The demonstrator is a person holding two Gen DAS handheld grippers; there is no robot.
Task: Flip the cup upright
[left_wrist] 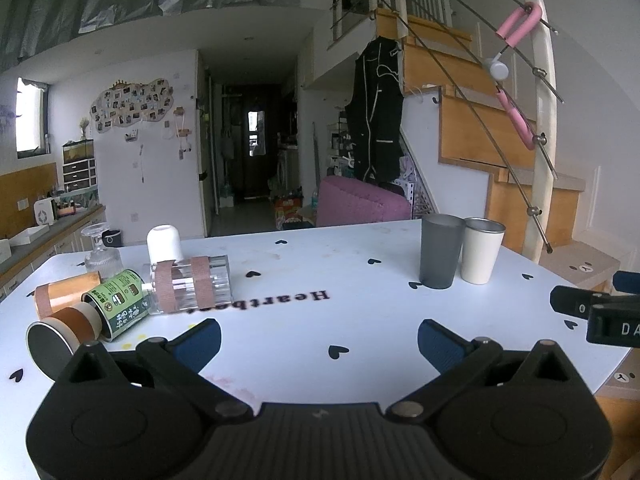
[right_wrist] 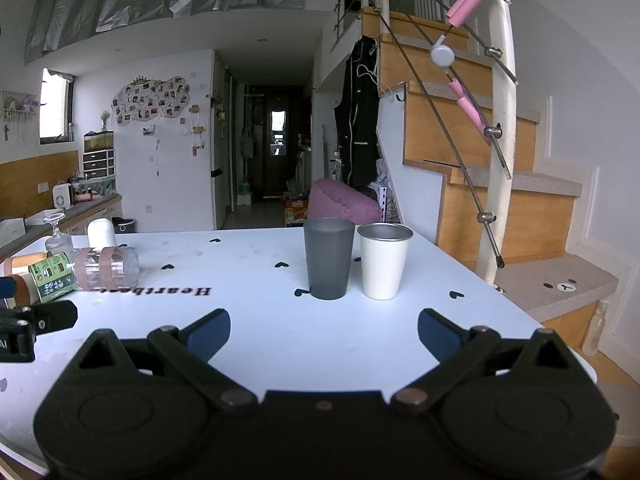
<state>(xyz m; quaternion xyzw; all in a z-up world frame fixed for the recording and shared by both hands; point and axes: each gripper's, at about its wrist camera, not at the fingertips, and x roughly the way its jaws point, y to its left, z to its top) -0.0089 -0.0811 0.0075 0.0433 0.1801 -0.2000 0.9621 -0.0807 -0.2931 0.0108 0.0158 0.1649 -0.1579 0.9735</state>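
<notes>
A dark grey cup (left_wrist: 440, 254) (right_wrist: 329, 258) and a white cup (left_wrist: 482, 250) (right_wrist: 384, 260) stand upright side by side on the white table (left_wrist: 320, 320). At the left lie a clear ribbed cup (left_wrist: 192, 282) (right_wrist: 108, 268), a green labelled can (left_wrist: 120, 304) (right_wrist: 52, 277), a copper cup (left_wrist: 66, 292) and a brown-banded cup (left_wrist: 64, 332), all on their sides. A white cup (left_wrist: 164, 242) (right_wrist: 101, 233) and a glass goblet (left_wrist: 100, 252) (right_wrist: 58, 236) stand upside down behind them. My left gripper (left_wrist: 320, 340) and right gripper (right_wrist: 324, 332) are open and empty above the table.
The table's right edge is near a wooden staircase (right_wrist: 500, 200) with a white post (right_wrist: 500, 120). A purple seat (right_wrist: 344, 204) stands behind the table. A counter (left_wrist: 48, 232) runs along the left. The right gripper's side shows in the left wrist view (left_wrist: 592, 312).
</notes>
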